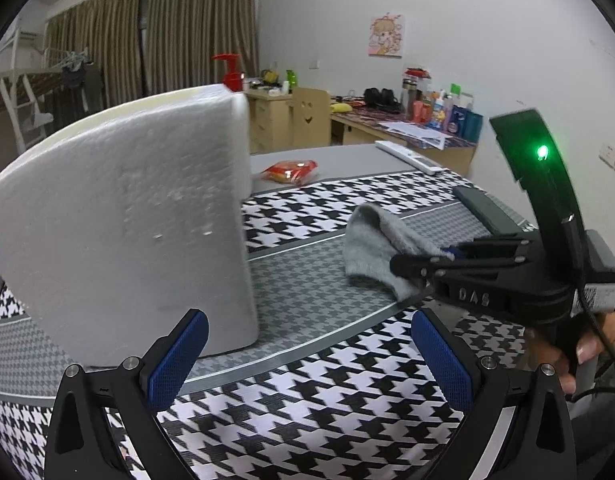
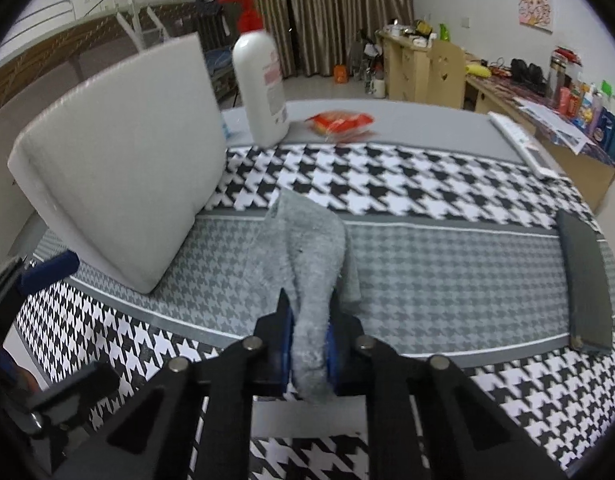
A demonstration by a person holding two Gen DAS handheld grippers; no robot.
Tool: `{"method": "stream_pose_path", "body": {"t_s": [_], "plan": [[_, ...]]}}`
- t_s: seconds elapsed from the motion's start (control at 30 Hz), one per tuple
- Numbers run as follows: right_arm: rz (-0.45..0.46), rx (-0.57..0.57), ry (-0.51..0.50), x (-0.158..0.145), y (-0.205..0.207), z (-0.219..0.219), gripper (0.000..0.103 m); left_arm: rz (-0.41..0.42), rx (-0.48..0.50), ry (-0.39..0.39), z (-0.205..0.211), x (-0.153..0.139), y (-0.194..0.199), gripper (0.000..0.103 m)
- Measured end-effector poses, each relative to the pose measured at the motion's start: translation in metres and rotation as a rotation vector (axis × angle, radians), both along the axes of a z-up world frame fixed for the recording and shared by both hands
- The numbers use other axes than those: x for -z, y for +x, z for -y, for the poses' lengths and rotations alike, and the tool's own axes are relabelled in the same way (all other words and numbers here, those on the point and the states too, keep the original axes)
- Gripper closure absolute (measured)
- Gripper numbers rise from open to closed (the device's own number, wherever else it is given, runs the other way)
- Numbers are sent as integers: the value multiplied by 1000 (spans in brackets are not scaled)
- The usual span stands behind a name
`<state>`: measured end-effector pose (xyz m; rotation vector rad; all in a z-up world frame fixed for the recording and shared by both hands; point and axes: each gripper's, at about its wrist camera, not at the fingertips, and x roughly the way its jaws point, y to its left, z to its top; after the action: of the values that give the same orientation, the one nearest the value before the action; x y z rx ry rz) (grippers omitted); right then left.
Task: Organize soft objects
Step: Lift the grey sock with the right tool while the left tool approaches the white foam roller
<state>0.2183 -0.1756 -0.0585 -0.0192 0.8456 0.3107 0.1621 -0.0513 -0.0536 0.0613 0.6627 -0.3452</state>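
A grey sock (image 2: pixel 307 264) lies on the houndstooth cloth, and my right gripper (image 2: pixel 310 320) is shut on its near end, the blue pads pinching the fabric. From the left wrist view the same sock (image 1: pixel 371 244) shows with the right gripper (image 1: pixel 417 266) clamped on its right edge. A thick white foam block (image 1: pixel 123 216) stands tilted on the left; it appears again as the foam block (image 2: pixel 119 176) in the right wrist view. My left gripper (image 1: pixel 307 360) hovers open just in front of the block's lower corner, with nothing between its blue pads.
A white pump bottle (image 2: pixel 263 80) with a red top stands behind the foam. A red snack packet (image 2: pixel 341 122) lies on the grey table beyond. A dark flat case (image 2: pixel 585 280) rests at the right, a white remote (image 2: pixel 523 144) farther back. Cluttered desks line the wall.
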Motion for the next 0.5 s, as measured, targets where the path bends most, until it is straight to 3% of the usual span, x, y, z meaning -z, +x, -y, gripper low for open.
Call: {"method": "stream_pose_path", "body": {"t_s": [0.5], "plan": [[60, 118, 23, -14, -24, 45, 85, -43, 214, 19, 49, 9, 6, 1]]}}
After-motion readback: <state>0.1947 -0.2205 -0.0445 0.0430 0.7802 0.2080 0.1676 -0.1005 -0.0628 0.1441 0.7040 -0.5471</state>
